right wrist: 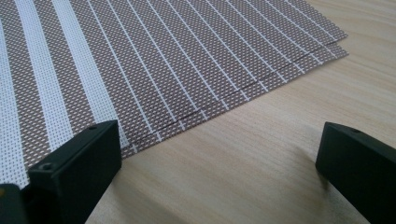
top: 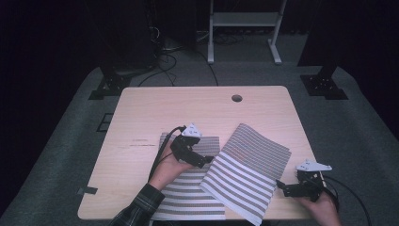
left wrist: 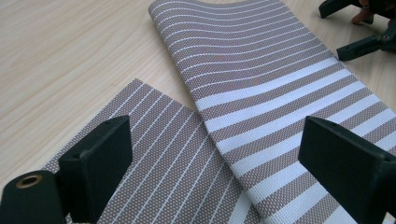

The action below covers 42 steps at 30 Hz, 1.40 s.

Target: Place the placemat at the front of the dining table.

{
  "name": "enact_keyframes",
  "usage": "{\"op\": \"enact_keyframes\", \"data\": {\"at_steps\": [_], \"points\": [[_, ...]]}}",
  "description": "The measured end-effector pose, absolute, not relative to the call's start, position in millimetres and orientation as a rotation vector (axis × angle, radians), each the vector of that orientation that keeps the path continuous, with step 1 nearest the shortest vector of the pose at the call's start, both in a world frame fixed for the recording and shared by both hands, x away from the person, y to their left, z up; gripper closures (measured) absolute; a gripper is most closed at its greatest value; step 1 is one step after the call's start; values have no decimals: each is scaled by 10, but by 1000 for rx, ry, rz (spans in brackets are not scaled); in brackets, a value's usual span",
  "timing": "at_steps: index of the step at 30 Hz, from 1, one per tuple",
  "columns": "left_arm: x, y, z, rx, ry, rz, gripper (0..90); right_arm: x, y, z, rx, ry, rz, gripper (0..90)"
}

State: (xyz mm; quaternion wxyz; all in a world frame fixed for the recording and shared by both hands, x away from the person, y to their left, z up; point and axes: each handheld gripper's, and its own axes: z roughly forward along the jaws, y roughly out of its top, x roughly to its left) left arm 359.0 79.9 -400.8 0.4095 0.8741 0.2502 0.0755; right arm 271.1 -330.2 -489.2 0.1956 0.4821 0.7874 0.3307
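The folded striped placemat (top: pixel 247 172) lies askew over a flat one (top: pixel 188 188) on the wooden table (top: pixel 141 117), long axis slanting away rightward — between both spread, empty grippers, the left gripper (top: pixel 207 162) over its near-left edge, the right gripper (top: pixel 281 187) just off its right edge.

A light wooden desk (top: pixel 141 113) with rounded corners stands on a grey carpet (top: pixel 357 132). Near its far edge there is a round cable hole (top: pixel 236 98). A small dark tab (top: pixel 87 190) sticks out at its near left corner. Beyond the desk, a white metal frame (top: pixel 244 21) stands on the floor, with black cables (top: pixel 164 61) trailing near dark stand feet (top: pixel 109 87).
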Motion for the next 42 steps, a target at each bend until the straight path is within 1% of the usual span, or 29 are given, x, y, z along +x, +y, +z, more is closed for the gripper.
{"op": "enact_keyframes", "data": {"at_steps": [2, 5, 28, 42], "points": [[3585, 832, -4007, 2200, 640, 200, 28, 2711, -3302, -4892, 1351, 2206, 927, 0], [3576, 889, -4002, 2191, 650, 211, 0, 2711, -3302, -4892, 1351, 2206, 927, 0], [3399, 1442, -4008, 2139, 701, 301, 0, 2711, -3302, -4893, 1351, 2206, 927, 0], [3269, 1869, -4126, 2128, 765, 351, 0, 2711, -3302, -4892, 1351, 2206, 926, 0]]}}
